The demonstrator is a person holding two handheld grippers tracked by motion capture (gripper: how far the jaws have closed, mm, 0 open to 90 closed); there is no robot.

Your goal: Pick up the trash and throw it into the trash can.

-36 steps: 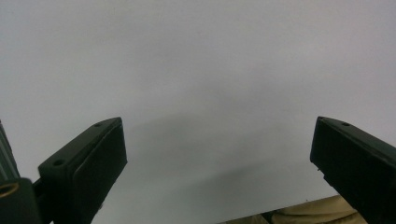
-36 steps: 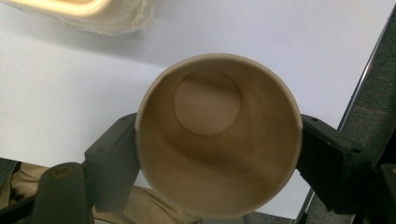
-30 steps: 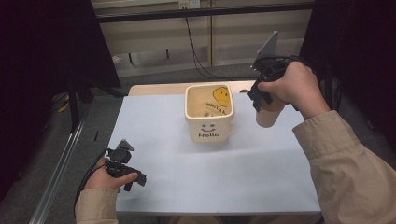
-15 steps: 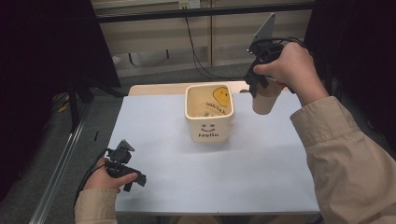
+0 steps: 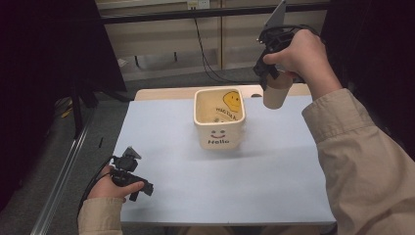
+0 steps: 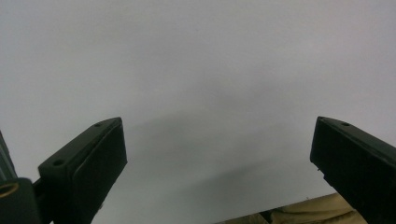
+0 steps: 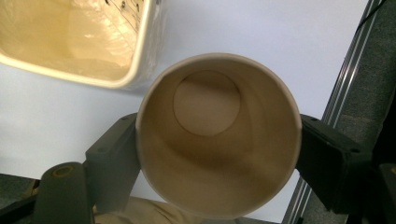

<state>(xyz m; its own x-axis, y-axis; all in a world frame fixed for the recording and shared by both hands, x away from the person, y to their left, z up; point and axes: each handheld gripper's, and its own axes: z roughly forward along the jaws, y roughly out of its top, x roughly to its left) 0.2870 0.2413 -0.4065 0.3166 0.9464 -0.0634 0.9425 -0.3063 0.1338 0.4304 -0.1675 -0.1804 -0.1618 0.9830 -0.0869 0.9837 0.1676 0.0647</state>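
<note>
Lifting off now: the right gripper (image 5: 272,81) has risen off the table (image 5: 274,186), jaws clamped on the paper cup (image 7: 219,135), beside the square bucket (image 5: 219,117). Probably a pour or drop-in next. Left gripper (image 5: 128,172) sits open, empty.

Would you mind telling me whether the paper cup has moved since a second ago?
Yes. The cup, gripped in the right claw, has risen and drifted toward the table's far edge: it was beside the Hello tub, and now sits above its rim level.
</note>
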